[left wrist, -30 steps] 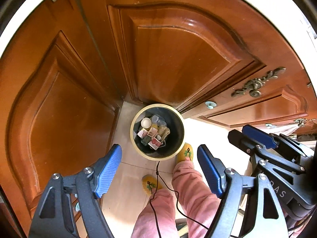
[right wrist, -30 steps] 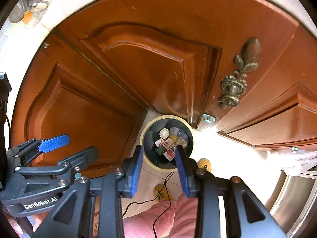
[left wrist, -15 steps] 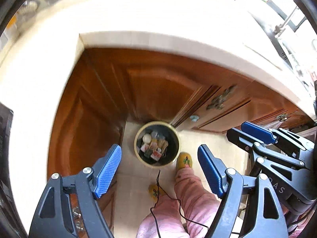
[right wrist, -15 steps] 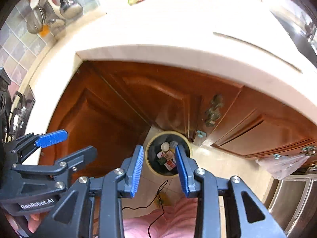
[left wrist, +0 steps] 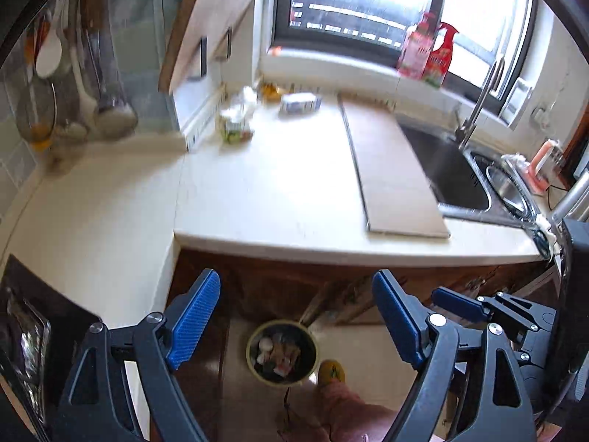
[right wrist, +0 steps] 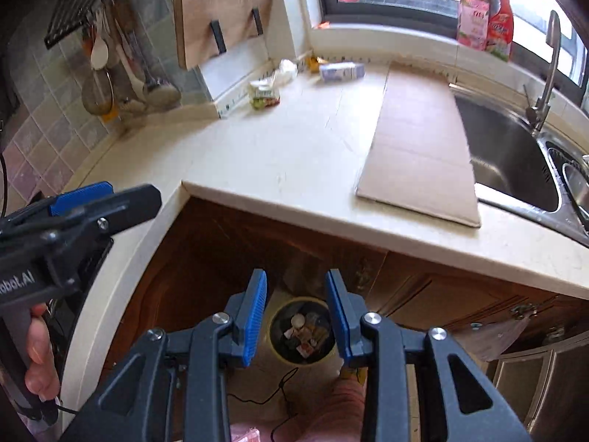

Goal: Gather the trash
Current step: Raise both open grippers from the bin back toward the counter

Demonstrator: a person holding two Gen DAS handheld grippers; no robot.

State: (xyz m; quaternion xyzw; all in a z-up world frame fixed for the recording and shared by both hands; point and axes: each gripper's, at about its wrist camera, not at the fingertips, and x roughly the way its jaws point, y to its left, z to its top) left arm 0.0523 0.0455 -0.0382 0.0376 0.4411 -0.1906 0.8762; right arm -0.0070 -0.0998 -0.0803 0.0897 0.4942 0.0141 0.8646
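A round trash bin (left wrist: 282, 351) stands on the floor by the cabinets, holding several pieces of rubbish; it also shows in the right wrist view (right wrist: 302, 330). On the counter's far corner lie a crumpled snack wrapper (right wrist: 263, 95), a white tissue (right wrist: 285, 70), a small blue-white carton (right wrist: 341, 71) and an orange scrap (right wrist: 316, 62). The wrapper (left wrist: 235, 127) and carton (left wrist: 300, 103) show in the left wrist view too. My left gripper (left wrist: 296, 322) is open wide and empty above the bin. My right gripper (right wrist: 296, 311) is open narrower and empty.
A flat cardboard sheet (right wrist: 419, 140) lies on the cream counter (right wrist: 294, 154) beside the steel sink (right wrist: 515, 154) with its tap (right wrist: 546, 70). Utensils (right wrist: 110, 77) hang on the tiled wall. Two bottles (right wrist: 484, 18) stand on the window sill. Brown cabinets (right wrist: 441, 294) lie below.
Both grippers have risen and tilted up from the bin and cabinet doors; the countertop, sink and window have come into view. Jaw openings are unchanged.
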